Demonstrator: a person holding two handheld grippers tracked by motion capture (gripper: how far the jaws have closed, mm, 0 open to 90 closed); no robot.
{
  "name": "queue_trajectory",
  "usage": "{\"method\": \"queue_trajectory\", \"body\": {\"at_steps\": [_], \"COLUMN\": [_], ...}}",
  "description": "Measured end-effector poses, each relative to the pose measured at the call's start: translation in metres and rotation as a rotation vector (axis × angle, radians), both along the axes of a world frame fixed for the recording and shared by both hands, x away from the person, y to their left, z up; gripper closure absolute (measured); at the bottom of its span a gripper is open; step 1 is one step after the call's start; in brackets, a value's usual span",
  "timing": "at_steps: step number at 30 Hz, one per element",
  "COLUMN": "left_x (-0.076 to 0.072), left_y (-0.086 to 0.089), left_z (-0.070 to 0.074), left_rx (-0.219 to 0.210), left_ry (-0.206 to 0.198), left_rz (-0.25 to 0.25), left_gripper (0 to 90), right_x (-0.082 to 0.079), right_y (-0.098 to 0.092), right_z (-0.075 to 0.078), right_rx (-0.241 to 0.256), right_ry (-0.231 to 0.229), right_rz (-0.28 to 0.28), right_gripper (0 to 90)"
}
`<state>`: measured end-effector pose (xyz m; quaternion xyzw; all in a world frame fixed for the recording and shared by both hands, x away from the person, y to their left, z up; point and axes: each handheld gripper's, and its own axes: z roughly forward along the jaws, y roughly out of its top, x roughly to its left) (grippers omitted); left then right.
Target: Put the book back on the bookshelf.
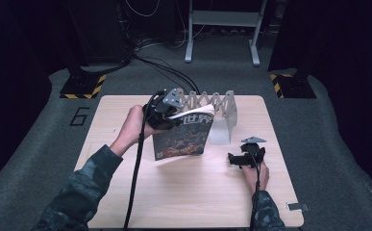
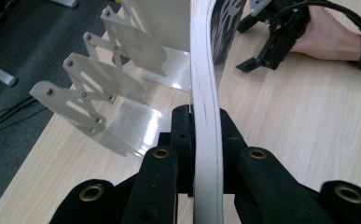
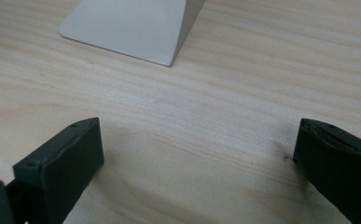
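High view: I am holding a magazine (image 1: pixel 183 137) upright above the wooden table (image 1: pixel 188 192) with my left gripper (image 1: pixel 167 108), just in front of the grey expanding file rack (image 1: pixel 212 103) that stands at the far edge. In the left gripper view the jaws are clenched on the magazine's page edge, the white block of pages bowing up and away between them, with the rack's fanned dividers (image 2: pixel 99 88) off to the left and its end plate just beyond. My right gripper (image 1: pixel 243 158) is resting low on the table, well apart from the magazine, and in the right gripper view its jaws are standing wide apart over bare wood, grasping nothing, with the rack's flat foot (image 3: pixel 131 28) ahead.

I am judging the step in hand to be carrying the magazine to the rack for filing. The next move, as I read it, calls for lining the lower edge up with a gap between dividers and lowering it straight, since the floppy pages could catch on a divider.
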<state>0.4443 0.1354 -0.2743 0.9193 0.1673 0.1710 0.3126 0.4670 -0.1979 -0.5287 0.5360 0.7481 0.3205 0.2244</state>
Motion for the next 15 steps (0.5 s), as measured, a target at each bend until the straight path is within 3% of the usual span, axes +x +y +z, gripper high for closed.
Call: {"method": "queue_trajectory", "body": {"at_steps": [15], "left_x": [0.02], "left_y": [0.021], "left_z": [-0.004], "left_rx": [-0.015], "left_ry": [0.018], "left_rz": [0.108], "left_gripper": [82.0], "right_x": [0.0], "right_y": [0.0], "right_z": [0.0], "right_rx": [-0.001], "right_ry": [0.001], "right_rz": [0.006], "right_gripper": [1.1]}}
